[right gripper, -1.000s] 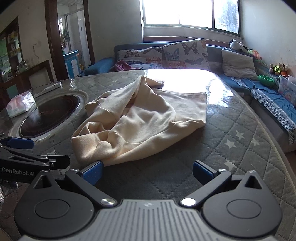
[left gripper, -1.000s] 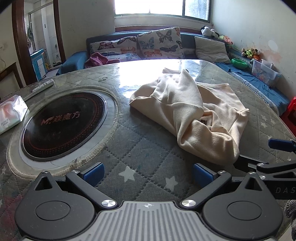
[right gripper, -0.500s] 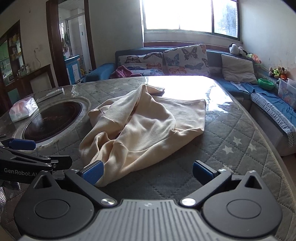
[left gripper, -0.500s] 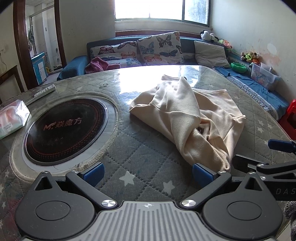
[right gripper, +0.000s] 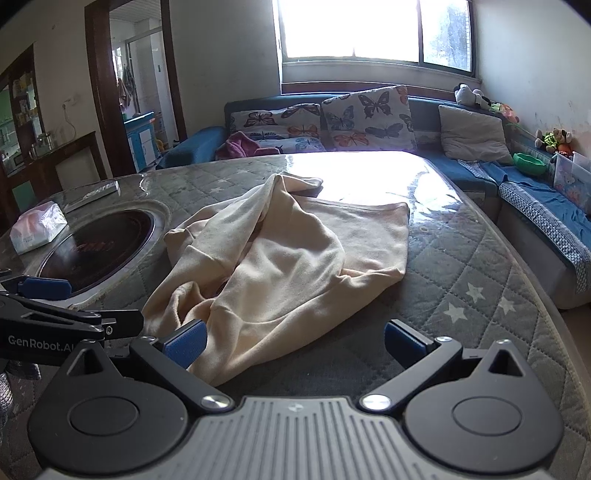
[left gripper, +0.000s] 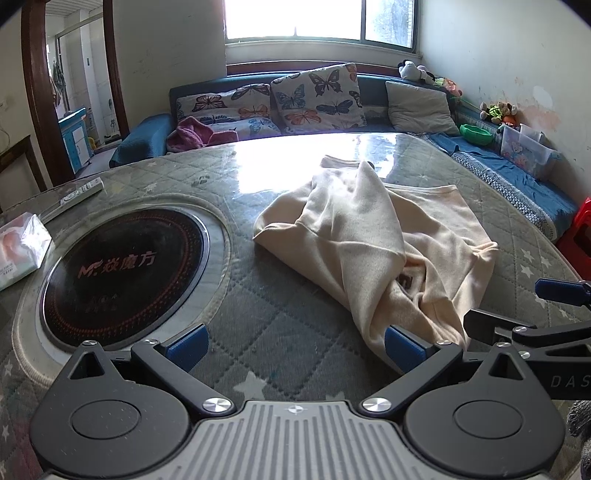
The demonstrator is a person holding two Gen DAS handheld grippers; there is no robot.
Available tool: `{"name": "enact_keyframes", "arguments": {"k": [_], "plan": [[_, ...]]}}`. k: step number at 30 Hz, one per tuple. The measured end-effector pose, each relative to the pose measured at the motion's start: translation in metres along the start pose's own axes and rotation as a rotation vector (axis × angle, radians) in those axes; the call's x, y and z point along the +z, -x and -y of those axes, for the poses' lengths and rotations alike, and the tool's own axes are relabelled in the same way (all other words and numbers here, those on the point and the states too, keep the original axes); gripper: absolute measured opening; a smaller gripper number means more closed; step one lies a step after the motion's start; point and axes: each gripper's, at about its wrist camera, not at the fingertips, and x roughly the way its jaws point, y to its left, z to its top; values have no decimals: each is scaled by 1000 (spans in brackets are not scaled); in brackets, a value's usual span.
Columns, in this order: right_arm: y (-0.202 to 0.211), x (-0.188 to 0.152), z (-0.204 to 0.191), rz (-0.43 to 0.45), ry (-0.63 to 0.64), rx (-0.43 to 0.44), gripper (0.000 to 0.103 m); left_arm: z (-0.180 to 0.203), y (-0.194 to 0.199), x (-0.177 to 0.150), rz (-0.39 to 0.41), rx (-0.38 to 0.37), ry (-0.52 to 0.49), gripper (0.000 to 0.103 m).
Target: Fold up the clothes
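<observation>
A cream sweatshirt (left gripper: 373, 236) lies on a grey-green quilted table cover (left gripper: 280, 328) dotted with white stars. At left, a black round cooktop (left gripper: 122, 266) bears red lettering. On the far blue sofa (right gripper: 199, 147) sit white cushions (right gripper: 369, 118) printed with butterflies.

Sunlit living room with a round quilted table

A bright window (left gripper: 317, 18) glares on the table (left gripper: 280, 325). Behind it stands a blue sofa (right gripper: 199, 146) with butterfly cushions (left gripper: 317, 98) and a grey pillow (right gripper: 472, 134). Pale, stained walls (left gripper: 517, 55); a dark wooden doorway (right gripper: 101, 88) on the left.
</observation>
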Motion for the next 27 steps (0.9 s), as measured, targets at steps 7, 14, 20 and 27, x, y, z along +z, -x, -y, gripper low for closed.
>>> {"name": "enact_keyframes", "arguments": {"k": [7,14,20,27], "plan": [[-13,5,5,-12,-16,4,103,2,-11,7,-7,4,-10,103],[-23,8,9,-16,-27,8,103,3,-21,14,-10,7,-20,103],[-34,17,14,-16,-32,13,103,5,-31,25,-5,2,-28,103],[-44,34,27,2,-39,15,103,10,-42,47,23,-18,-48,103]]}}
